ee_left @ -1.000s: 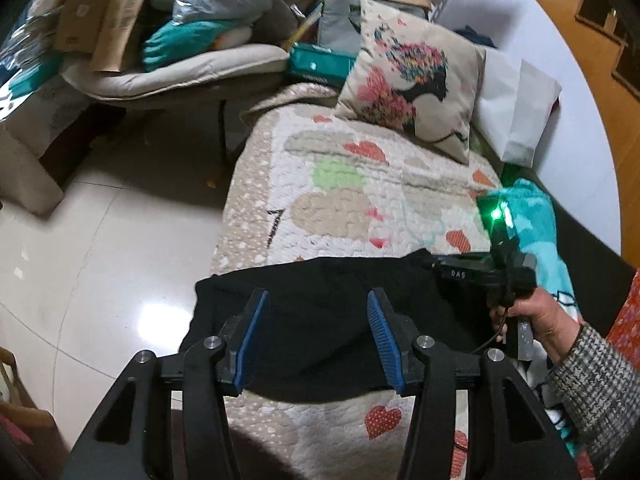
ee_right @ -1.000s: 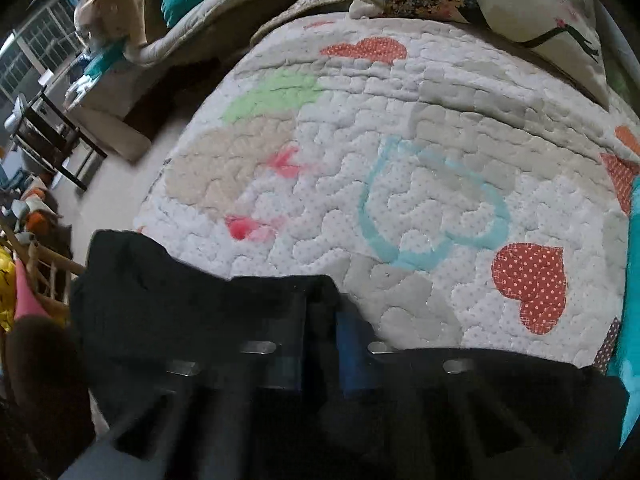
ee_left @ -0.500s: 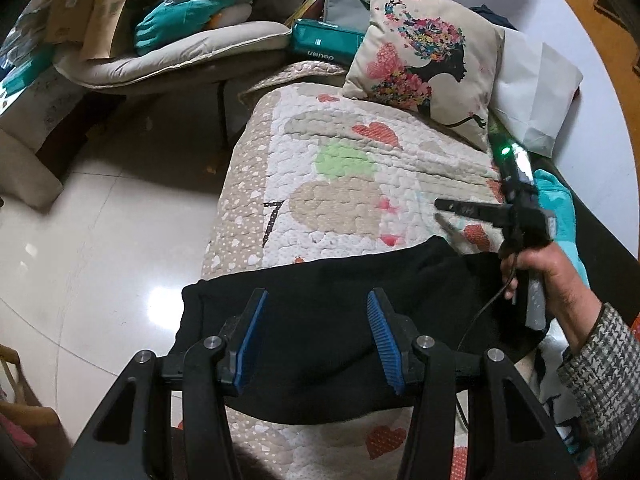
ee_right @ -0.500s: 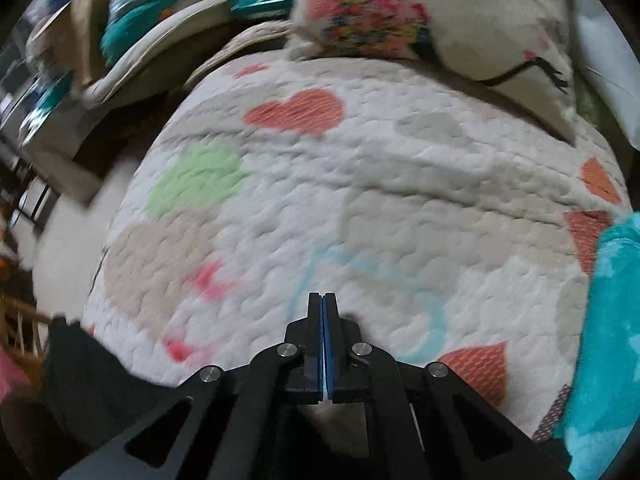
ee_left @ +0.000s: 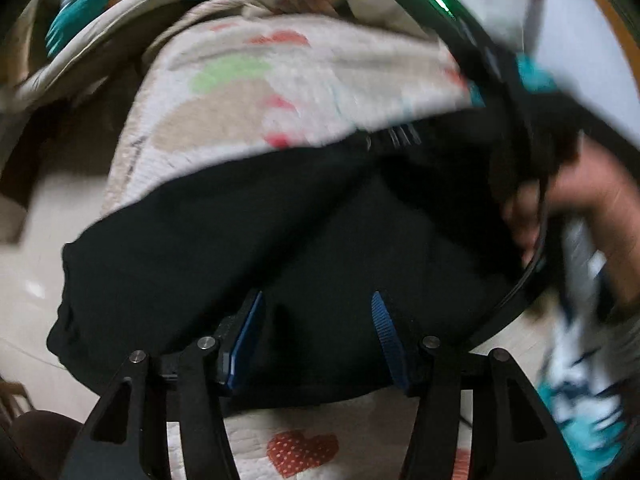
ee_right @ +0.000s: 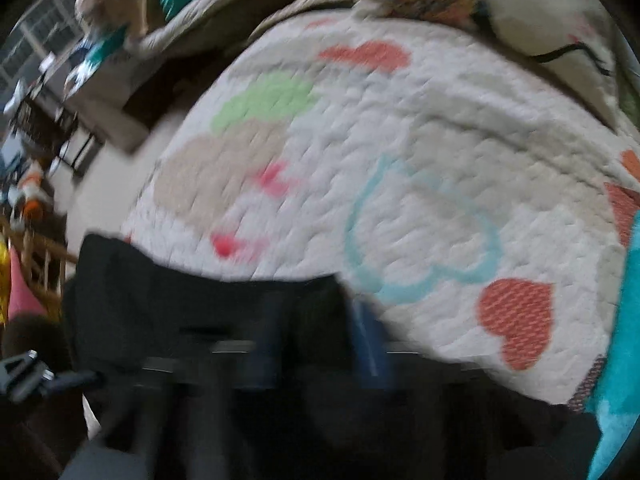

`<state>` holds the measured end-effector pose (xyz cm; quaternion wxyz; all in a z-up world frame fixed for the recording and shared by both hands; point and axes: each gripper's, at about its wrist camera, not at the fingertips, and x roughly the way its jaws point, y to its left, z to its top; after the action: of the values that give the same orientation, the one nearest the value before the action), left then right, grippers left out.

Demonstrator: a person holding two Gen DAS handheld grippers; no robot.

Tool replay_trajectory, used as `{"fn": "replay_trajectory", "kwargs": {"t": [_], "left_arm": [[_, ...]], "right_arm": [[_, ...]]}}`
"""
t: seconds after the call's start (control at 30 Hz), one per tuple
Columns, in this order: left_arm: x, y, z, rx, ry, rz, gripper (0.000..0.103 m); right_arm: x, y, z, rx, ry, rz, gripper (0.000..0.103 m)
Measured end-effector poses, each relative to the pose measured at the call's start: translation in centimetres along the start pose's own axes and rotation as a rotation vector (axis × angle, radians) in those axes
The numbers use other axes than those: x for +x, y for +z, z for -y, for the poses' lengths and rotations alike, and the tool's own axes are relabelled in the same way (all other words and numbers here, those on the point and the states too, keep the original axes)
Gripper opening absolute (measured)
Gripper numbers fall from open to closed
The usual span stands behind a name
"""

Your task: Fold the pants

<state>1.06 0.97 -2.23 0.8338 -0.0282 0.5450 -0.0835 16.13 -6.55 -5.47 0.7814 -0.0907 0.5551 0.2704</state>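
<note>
The black pants [ee_left: 248, 240] lie across the near end of a quilted bed cover with heart patches [ee_left: 256, 92]. My left gripper [ee_left: 316, 320] is open, its blue pads low over the near edge of the pants. My right gripper [ee_right: 316, 340] is open in its own blurred view, its fingers spread over the far edge of the pants [ee_right: 168, 296]. In the left wrist view the right gripper [ee_left: 400, 136] is a blurred dark shape at the pants' far right corner, held by a hand [ee_left: 576, 196].
A patterned cushion [ee_right: 500, 4] lies at the bed's far end. A teal blanket [ee_right: 624, 344] runs along the bed's right side. Left of the bed are bare floor [ee_left: 44, 264], a cluttered chair [ee_left: 104, 32] and boxes.
Both grippers have dropped toward the pants. The right gripper, shut and raised above the quilt half a second ago, has opened and come down at the pants' far edge.
</note>
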Motion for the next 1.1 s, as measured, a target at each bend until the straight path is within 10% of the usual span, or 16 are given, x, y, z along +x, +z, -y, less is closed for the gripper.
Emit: {"fn": "replay_trajectory", "kwargs": {"t": [0.5, 0.67, 0.73, 1.1], "left_arm": [[0.2, -3.6, 1.2, 0.085, -0.004, 0.107, 0.057], [-2.0, -2.8, 0.0, 0.018, -0.089, 0.181, 0.057], [-3.3, -2.6, -1.0, -0.012, -0.057, 0.226, 0.057], [-4.8, -4.5, -17.2, -0.839, 0.074, 0.172, 0.057]], "right_arm": [[-1.9, 2.5, 2.6, 0.099, -0.273, 0.069, 0.005], [-7.8, -0.9, 2.7, 0.118, -0.257, 0.174, 0.054], [-9.3, -2.2, 2.4, 0.107, -0.257, 0.206, 0.056], [-8.3, -1.7, -0.9, 0.053, -0.130, 0.192, 0.057]]}}
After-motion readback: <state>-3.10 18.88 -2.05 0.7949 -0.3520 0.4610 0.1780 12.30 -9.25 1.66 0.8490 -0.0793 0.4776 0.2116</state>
